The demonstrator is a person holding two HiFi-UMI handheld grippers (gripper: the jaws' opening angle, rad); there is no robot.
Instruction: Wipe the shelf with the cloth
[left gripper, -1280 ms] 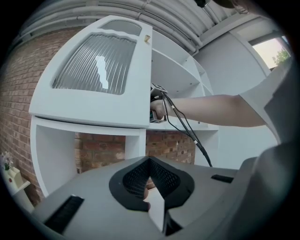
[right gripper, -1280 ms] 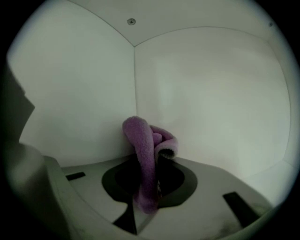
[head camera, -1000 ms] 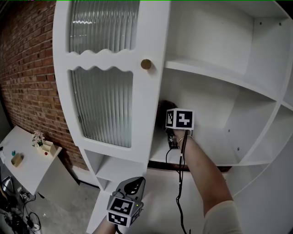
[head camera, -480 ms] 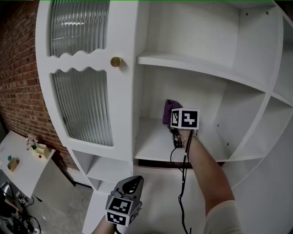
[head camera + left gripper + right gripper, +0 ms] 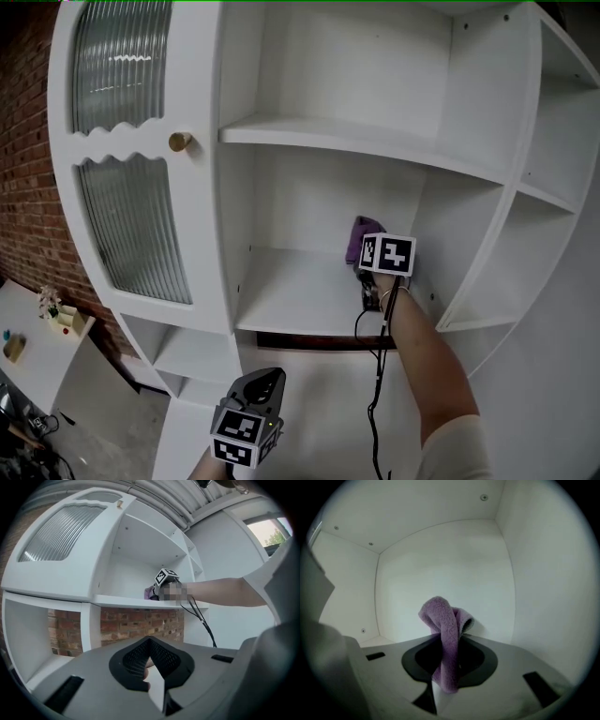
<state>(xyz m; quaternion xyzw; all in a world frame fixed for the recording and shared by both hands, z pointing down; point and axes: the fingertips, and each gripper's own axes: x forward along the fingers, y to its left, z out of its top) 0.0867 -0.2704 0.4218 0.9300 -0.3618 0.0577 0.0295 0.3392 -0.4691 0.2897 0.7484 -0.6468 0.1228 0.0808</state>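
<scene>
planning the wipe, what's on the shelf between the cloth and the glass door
Nothing: the head view shows the shelf bare from the cloth to the glass door.

Purple fleecy cloth [image 5: 443,630]: bunched, folded over, pinched between right gripper [image 5: 446,676] jaws, near back right corner of white shelf [image 5: 291,295].
</scene>
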